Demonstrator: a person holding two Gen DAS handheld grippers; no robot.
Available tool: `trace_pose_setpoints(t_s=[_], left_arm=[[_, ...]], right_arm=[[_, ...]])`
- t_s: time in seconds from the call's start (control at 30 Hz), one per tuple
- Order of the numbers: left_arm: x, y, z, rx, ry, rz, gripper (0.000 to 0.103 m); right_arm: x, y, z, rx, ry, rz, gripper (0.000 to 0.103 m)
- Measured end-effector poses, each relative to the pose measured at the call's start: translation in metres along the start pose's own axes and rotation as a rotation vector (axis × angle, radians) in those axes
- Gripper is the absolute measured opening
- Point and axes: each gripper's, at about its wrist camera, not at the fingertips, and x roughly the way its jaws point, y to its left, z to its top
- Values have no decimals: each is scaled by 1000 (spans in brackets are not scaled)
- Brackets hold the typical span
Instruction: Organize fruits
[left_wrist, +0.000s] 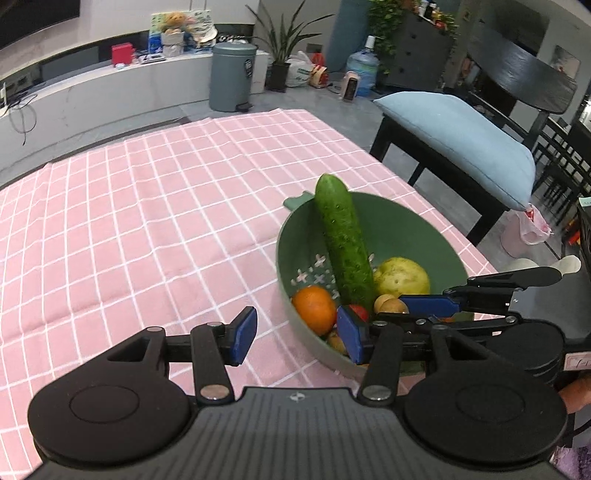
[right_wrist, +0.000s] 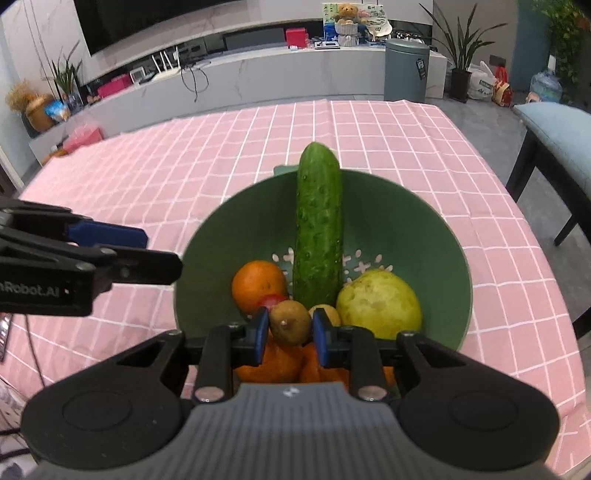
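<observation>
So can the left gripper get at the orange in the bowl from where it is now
Probably yes: the left gripper is open beside the bowl, and the orange sits uncovered near that rim, with the cucumber leaning beside it.

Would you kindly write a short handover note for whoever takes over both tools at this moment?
Right tool: closed around the small brown kiwi-like fruit inside the green plastic colander bowl.
Left tool: open, holding nothing, at the bowl's near-left rim.
In the bowl: long green cucumber leaning on the far wall, round orange, yellow-green pear-like fruit, a small red fruit.
Done: fruit gripped. Left: lifting it out; nothing lies on the pink checked tablecloth yet.
</observation>
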Motion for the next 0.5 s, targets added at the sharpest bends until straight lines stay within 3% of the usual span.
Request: trace_pose_setpoints(t_s=[0.27,0.5], left_arm=[[-8,-2,-11,-9,-3,8,60],[-30,-11,-18,-5,-76,33,65]], right_arm=[[-2,3,-1,-14,2,-29,24],[-24,4,-1,0,-39,-40,47]])
